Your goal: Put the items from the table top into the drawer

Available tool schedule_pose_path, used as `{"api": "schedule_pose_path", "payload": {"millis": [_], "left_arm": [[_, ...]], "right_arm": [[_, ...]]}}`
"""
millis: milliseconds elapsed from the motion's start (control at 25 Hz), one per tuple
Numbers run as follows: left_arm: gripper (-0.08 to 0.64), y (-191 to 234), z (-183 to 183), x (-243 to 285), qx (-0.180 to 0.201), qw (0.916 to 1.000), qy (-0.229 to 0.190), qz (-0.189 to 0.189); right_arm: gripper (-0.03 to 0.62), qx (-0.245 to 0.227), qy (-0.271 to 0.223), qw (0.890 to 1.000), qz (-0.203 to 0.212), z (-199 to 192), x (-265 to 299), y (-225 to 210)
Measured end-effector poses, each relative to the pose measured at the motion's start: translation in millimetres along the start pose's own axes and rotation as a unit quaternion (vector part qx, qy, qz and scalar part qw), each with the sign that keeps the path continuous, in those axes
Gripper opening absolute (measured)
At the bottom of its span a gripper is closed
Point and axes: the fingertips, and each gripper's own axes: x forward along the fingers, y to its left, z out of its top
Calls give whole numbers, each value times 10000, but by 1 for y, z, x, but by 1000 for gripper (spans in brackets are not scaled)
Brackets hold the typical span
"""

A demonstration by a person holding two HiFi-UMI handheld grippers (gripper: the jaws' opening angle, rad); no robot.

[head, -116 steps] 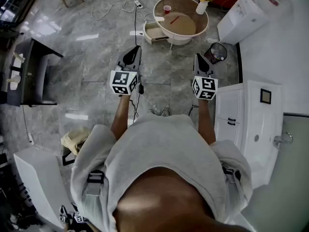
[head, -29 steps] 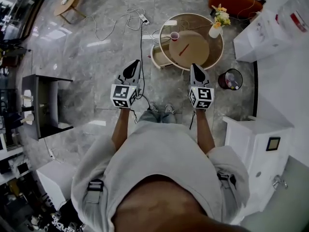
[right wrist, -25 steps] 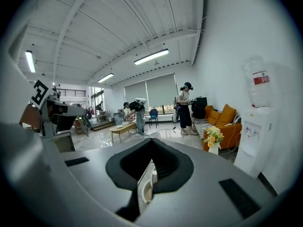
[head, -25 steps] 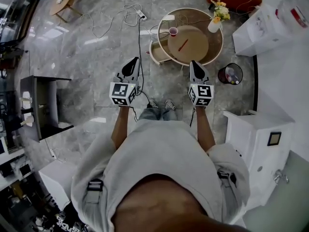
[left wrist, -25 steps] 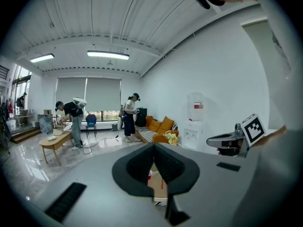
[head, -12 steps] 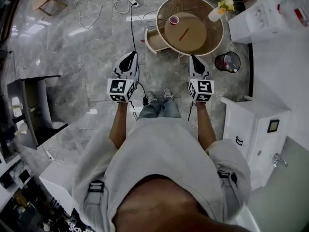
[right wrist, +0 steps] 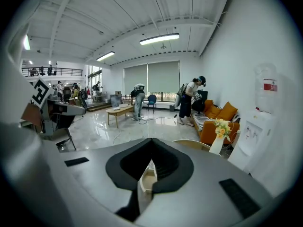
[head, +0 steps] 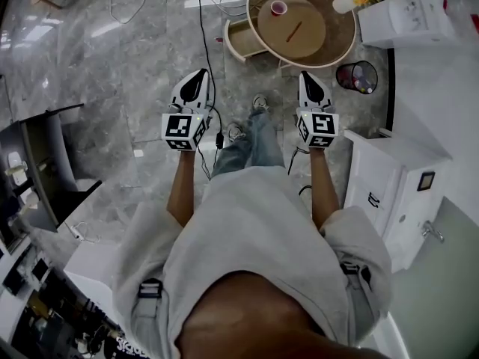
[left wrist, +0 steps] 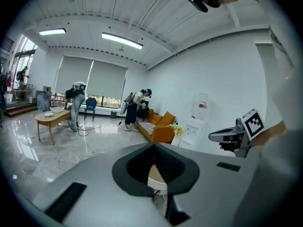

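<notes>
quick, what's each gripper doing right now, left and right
Left gripper: closed, holding nothing.
Right gripper: closed, holding nothing.

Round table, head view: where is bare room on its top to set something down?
The near half of the round table is bare, from the red stick to the near rim. So is the strip between stick and vase. The far left is tighter, with the red cup beside the stick.
</notes>
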Motion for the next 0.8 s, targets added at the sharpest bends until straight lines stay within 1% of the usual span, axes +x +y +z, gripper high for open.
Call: {"api": "schedule_pose_path", "payload": {"millis": [240,440,600,800], "left_arm": [[15,13,-13,31,-83,9999,119,-2],[15,29,-36,74,-36,9997,215,120],[15,47,-78,125,1,9997,173,155],[15,69,-162,189,127,9996,205,155]], "right_arm": [[25,-4,-1,10000,-23,2,38,-18],[23,-61,71,9998,163,-21,87,-36],[25,-212,-14,9993,291,-53,135,-59],[23,-388,-105,9991,113,-119,189,-95]]}}
